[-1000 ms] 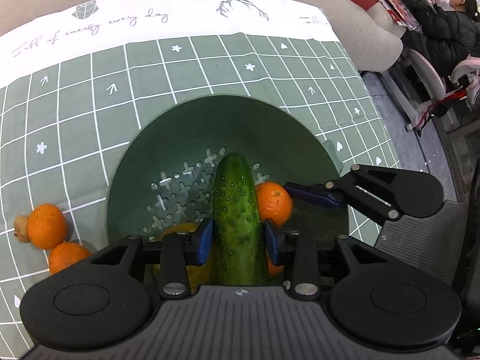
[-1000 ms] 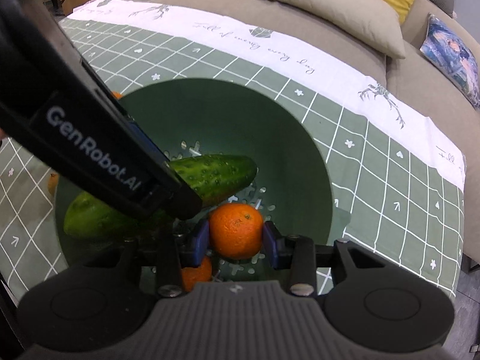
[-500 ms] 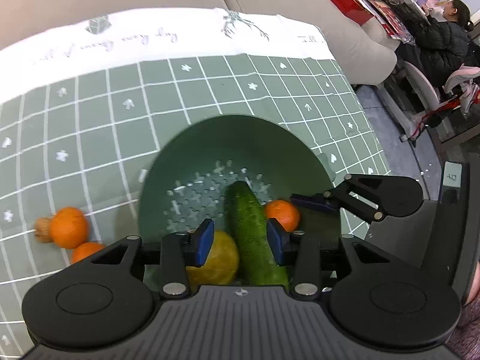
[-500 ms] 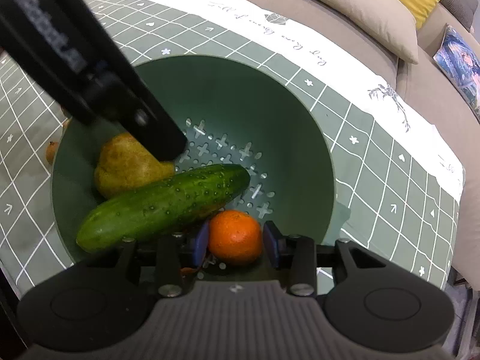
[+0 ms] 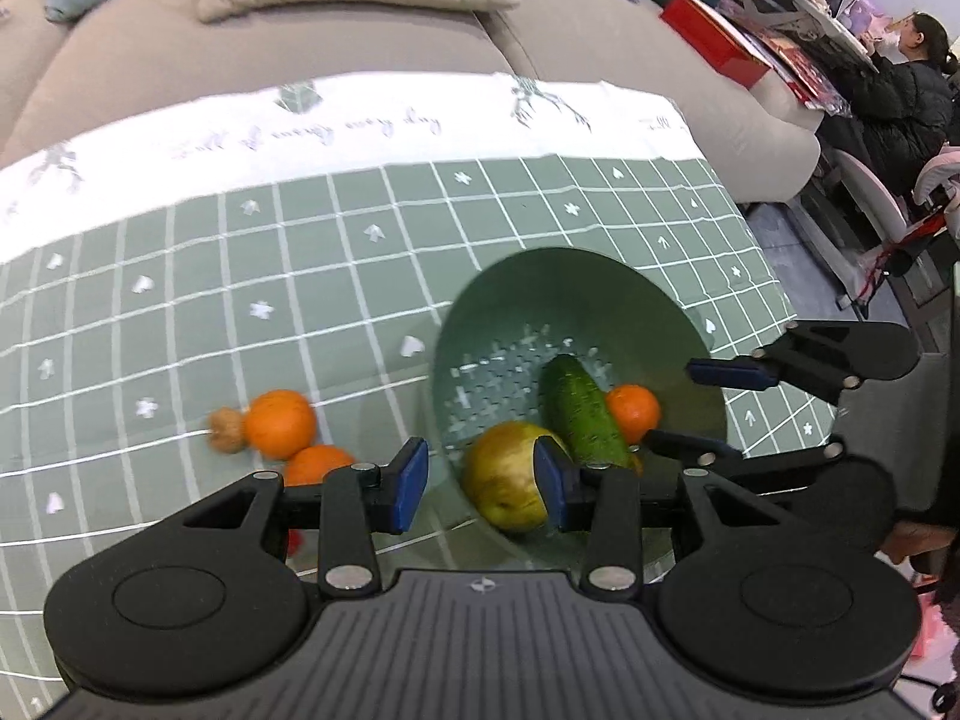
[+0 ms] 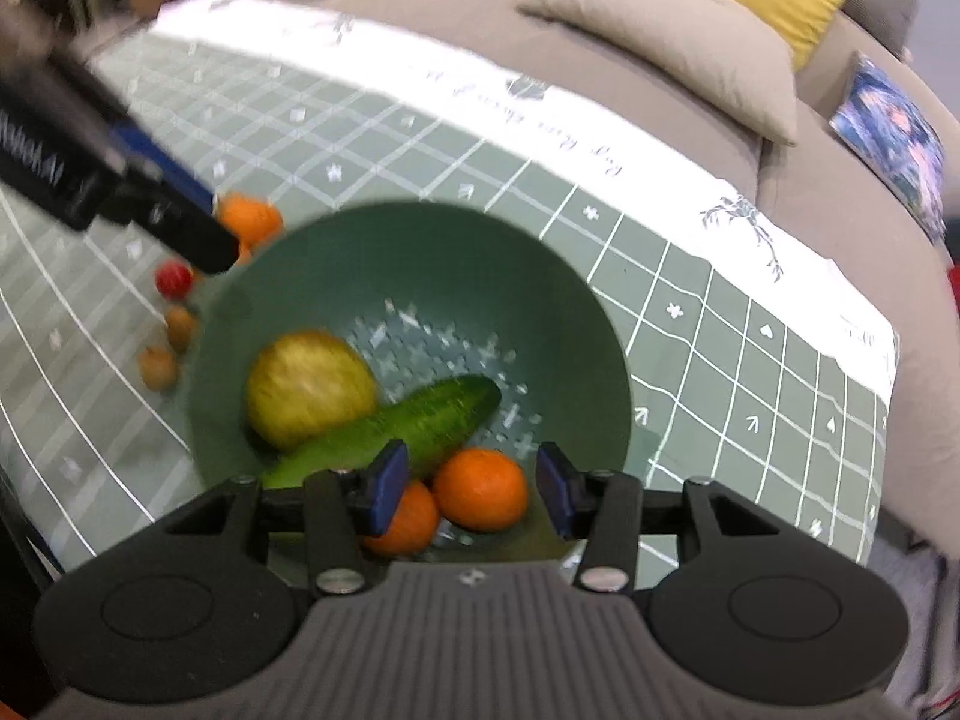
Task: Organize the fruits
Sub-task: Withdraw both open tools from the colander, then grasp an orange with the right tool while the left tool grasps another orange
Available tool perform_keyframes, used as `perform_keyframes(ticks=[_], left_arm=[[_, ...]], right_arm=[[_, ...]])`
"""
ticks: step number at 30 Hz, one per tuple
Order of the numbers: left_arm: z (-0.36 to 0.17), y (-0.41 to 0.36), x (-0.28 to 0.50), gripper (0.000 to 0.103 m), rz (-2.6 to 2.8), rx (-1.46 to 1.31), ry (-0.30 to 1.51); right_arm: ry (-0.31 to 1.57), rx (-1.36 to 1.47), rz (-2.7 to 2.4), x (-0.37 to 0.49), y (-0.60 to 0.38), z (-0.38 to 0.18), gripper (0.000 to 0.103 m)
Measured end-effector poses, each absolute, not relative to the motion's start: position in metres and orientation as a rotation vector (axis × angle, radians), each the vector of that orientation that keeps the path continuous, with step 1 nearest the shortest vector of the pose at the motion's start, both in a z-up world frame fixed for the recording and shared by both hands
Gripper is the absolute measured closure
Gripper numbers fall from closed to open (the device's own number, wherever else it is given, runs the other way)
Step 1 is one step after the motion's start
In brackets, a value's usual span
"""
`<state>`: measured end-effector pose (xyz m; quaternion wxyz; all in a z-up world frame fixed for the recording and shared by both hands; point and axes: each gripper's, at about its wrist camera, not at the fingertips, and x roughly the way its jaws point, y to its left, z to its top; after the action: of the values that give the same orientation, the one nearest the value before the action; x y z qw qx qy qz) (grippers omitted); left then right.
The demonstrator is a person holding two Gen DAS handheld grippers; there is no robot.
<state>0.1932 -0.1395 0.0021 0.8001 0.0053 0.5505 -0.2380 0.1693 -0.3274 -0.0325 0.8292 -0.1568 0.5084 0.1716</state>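
Lying in the green bowl [image 6: 600, 324] are a cucumber [image 6: 408, 432], a yellow pear [image 6: 309, 387] and two oranges [image 6: 480, 489]. The cucumber leans between the pear and the oranges. The bowl sits on a green checked cloth [image 5: 300, 276] on the surface. The right claw [image 6: 471, 489] hangs over the near rim with its blue fingers spread apart, holding nothing. The left claw [image 5: 480, 480] is spread apart too and holds nothing. Two more oranges [image 5: 279, 423] and a small brown nut [image 5: 225, 431] lie on the cloth just left of the bowl. A small red fruit [image 6: 174, 279] lies near them. A sofa [image 6: 480, 18] with pillows is behind.
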Motion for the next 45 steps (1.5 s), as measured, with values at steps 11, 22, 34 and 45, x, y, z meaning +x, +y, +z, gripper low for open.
perform_keyframes(ticks=[11,22,34,45], left_arm=[[0.026,-0.075,0.148,0.057,-0.468,0.034,1.005],[0.014,-0.025,0.107,0.057,-0.390,0.050,0.918],[-0.003,-0.014,0.117,0.057,-0.416,0.062,0.954],[-0.018,-0.025,0.159,0.057,-0.484,0.136,1.010]], right_arm=[[0.940,-0.033,0.317,0.124,-0.273,0.005,0.047],[0.867,0.050,0.320,0.088,-0.204,-0.003,0.045],[0.875,-0.156,0.423,0.109,-0.174,-0.016,0.057],[1.027,-0.326,0.600,0.197,-0.162,-0.043,0.061]])
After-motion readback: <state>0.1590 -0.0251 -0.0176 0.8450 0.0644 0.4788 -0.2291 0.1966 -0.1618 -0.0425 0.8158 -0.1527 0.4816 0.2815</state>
